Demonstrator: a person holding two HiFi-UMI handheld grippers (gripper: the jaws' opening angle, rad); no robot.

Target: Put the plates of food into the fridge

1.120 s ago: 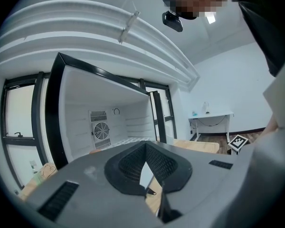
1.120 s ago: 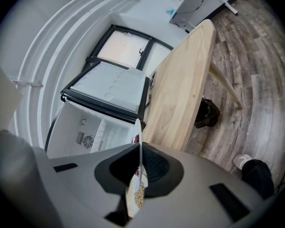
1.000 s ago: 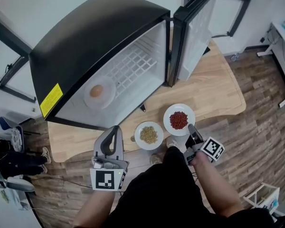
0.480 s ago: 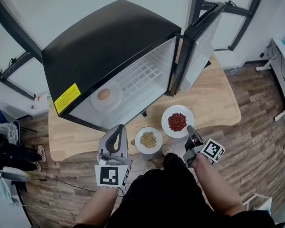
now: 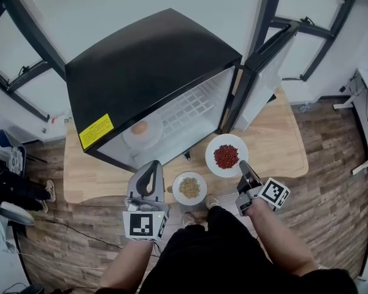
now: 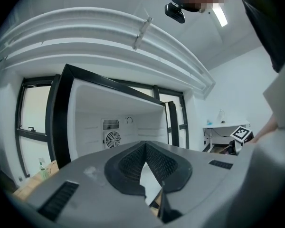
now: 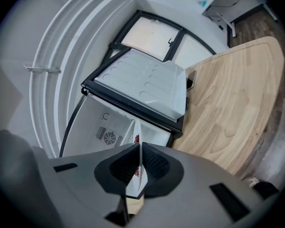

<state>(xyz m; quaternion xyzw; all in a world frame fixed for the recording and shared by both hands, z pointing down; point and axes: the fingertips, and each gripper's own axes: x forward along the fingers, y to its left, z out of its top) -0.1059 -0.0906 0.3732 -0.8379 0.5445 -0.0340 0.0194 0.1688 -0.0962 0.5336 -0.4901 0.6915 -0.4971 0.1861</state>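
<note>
A white plate of red beans (image 5: 226, 156) is gripped at its near rim by my right gripper (image 5: 240, 164), which is shut on it; it looks lifted a little above the wooden table (image 5: 279, 143). In the right gripper view the plate (image 7: 134, 141) stands edge-on between the pads. A smaller plate of greenish grains (image 5: 189, 187) rests on the table's front edge. My left gripper (image 5: 149, 166) hovers to its left, jaws together and empty, apart from it. The left gripper (image 6: 145, 144) faces the open black fridge (image 5: 153, 72). A plate with a brown bun (image 5: 140, 129) lies inside.
The fridge door (image 5: 267, 66) stands open at the right, just behind the bean plate. A wire shelf (image 5: 193, 110) spans the fridge interior. Wood flooring surrounds the table; another person's legs (image 5: 9, 185) show at far left.
The view has pulled back and shifted. The bean plate has risen slightly in my right gripper and sits closer to the fridge opening. My left gripper has barely moved.
</note>
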